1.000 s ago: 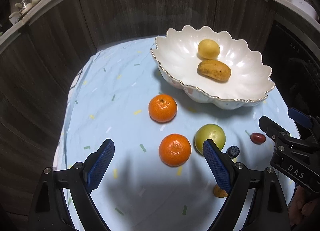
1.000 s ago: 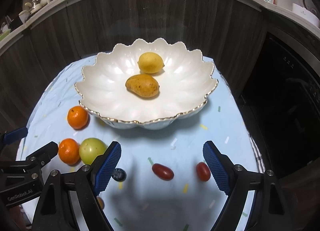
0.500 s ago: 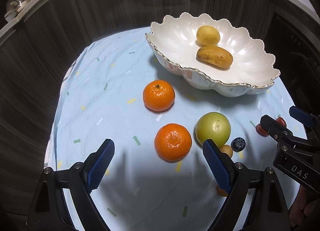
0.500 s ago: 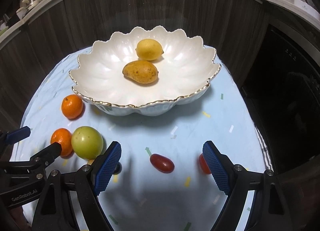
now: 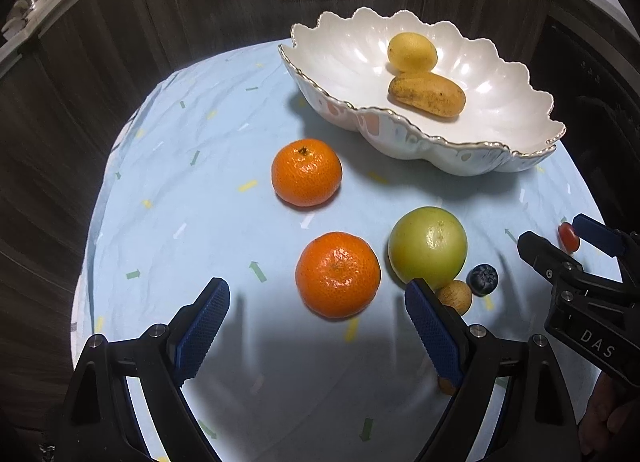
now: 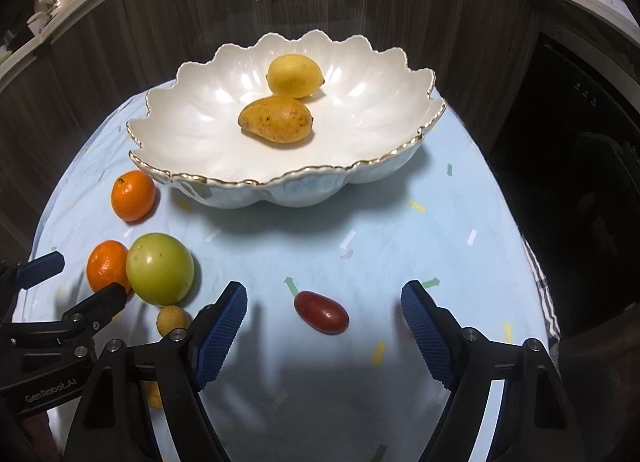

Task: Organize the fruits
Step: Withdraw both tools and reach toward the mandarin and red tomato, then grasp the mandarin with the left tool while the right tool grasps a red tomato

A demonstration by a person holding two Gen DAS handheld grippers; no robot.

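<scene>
My left gripper [image 5: 316, 326]: jaws spread wide, holding nothing; it hangs over the cloth on the near side of the bowl, with the nearer mandarin just beyond the gap between its blue pads.
My right gripper [image 6: 323, 324]: jaws also wide apart and empty; the red grape tomato lies on the cloth just past the gap, nearer my right-hand pad's side than the bowl.
Bowl [image 6: 200, 130]: white, scalloped, gold-edged, standing at the far side of the blue cloth [image 6: 460, 222]; this is my landmark.
Lemon [image 6: 295, 75]: inside the bowl, toward its far side.
Mango [image 6: 276, 120]: inside the bowl, touching the lemon on its near side.
Far mandarin [image 5: 306, 172]: on the cloth, just in front of the bowl's left end, apart from it.
Nearer mandarin [image 5: 338, 275]: farther from the bowl than the first, just beside the green fruit.
Green fruit [image 5: 427, 248]: round, in front of the bowl's middle, well clear of its rim.
Small tan fruit [image 5: 455, 296]: tucked against the green fruit on the side away from the bowl.
Blueberry [image 5: 483, 280]: just beside the tan fruit and the green fruit.
Red grape tomato [image 6: 321, 311]: in front of the bowl, well apart from it.
Second red tomato [image 5: 568, 237]: partly hidden behind my right gripper's finger in the left view.
</scene>
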